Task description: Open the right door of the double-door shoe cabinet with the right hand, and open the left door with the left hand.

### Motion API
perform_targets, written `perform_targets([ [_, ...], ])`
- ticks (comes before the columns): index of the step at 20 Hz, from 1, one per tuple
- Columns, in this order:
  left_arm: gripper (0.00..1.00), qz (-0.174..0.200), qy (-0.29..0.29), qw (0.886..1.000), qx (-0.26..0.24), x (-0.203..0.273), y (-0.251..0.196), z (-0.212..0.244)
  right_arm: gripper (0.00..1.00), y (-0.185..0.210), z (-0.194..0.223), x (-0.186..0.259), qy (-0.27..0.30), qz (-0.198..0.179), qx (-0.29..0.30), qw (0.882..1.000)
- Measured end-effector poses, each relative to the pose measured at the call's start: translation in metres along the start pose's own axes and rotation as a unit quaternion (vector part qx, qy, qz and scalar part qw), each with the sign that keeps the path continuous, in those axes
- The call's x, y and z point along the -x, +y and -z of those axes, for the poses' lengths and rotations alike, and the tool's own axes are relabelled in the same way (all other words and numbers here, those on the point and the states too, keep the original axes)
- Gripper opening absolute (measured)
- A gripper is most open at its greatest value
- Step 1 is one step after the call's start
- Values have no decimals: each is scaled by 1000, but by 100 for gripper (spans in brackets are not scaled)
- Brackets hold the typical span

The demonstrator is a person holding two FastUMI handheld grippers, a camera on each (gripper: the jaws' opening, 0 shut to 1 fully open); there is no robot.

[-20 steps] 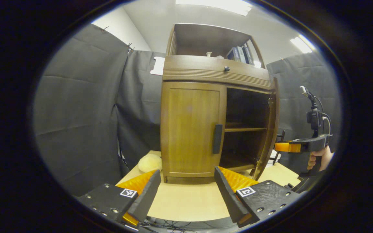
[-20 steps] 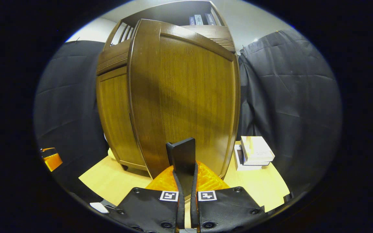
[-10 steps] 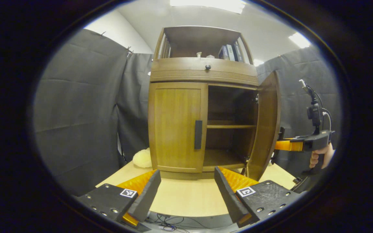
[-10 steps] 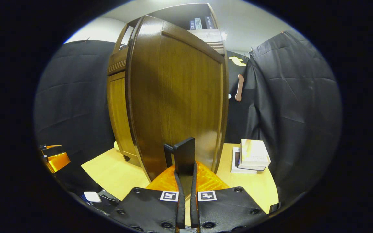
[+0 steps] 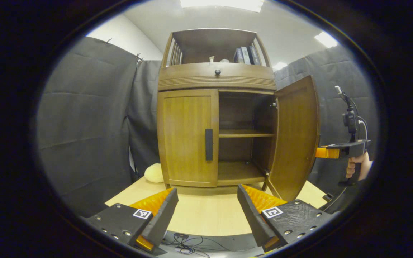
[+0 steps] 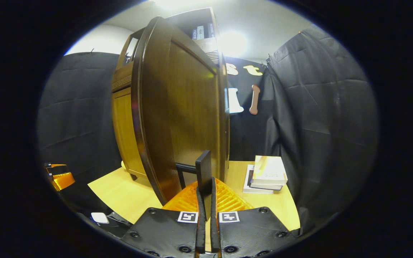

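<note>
The wooden shoe cabinet (image 5: 216, 77) stands on the table. Its left door (image 5: 186, 138) is closed, with a black vertical handle (image 5: 209, 144) at its inner edge. The right door (image 5: 294, 136) is swung wide, baring two inner shelves (image 5: 246, 133). My left gripper (image 5: 206, 211) is open and low in front of the cabinet, well short of the left door. In the right gripper view, my right gripper (image 6: 205, 193) is shut on the right door's black handle (image 6: 203, 166), on the door's outer face (image 6: 188, 118). A hand (image 5: 357, 170) holds that gripper behind the open door.
A pale yellow soft thing (image 5: 155, 173) lies at the cabinet's left foot. A stack of books (image 6: 267, 173) sits on the table (image 5: 206, 218) right of the open door. Cables (image 5: 185, 247) hang off the table's front edge. Books (image 5: 244, 55) stand on the top shelf.
The right door has swung further open, pulled by the shut right gripper. The left gripper has shifted, so the cabinet front now faces it squarely; its fingers stay open.
</note>
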State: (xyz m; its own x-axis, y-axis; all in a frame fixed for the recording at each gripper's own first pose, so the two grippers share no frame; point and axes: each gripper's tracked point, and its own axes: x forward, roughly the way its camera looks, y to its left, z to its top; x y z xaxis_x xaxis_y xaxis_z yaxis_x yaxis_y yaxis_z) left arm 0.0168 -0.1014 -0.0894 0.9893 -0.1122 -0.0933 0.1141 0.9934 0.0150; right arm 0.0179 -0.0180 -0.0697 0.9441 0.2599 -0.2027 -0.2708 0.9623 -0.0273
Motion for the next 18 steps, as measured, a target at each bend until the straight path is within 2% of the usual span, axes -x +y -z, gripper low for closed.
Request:
perform_targets([
  [3,96,9,-3,1000,-5,-3,-13,0,2,-28,0,5,-2,17,-6,1000],
  [4,96,12,-3,1000,-7,-4,-17,-1,6,-31,-2,7,-5,10,-19,1000],
  [6,96,23,1,1000,2,-6,-24,1,7,-26,-3,7,-6,1,-29,1000],
  [9,96,26,4,1000,2,-7,-26,2,6,-25,-5,12,-15,14,-4,1000],
  [10,96,27,3,1000,1,-7,-25,0,2,-25,-5,13,-16,17,-3,1000],
  [13,96,32,4,999,6,-10,-22,0,7,-26,-6,18,-14,21,-20,999],
  [15,96,36,11,999,13,-10,-18,1,3,-24,-1,30,-10,28,-26,999],
  [16,96,40,14,999,15,-11,-16,1,6,-24,2,37,-6,34,-28,999],
  [18,96,51,22,998,22,-17,-14,1,6,-28,2,46,0,55,-31,998],
])
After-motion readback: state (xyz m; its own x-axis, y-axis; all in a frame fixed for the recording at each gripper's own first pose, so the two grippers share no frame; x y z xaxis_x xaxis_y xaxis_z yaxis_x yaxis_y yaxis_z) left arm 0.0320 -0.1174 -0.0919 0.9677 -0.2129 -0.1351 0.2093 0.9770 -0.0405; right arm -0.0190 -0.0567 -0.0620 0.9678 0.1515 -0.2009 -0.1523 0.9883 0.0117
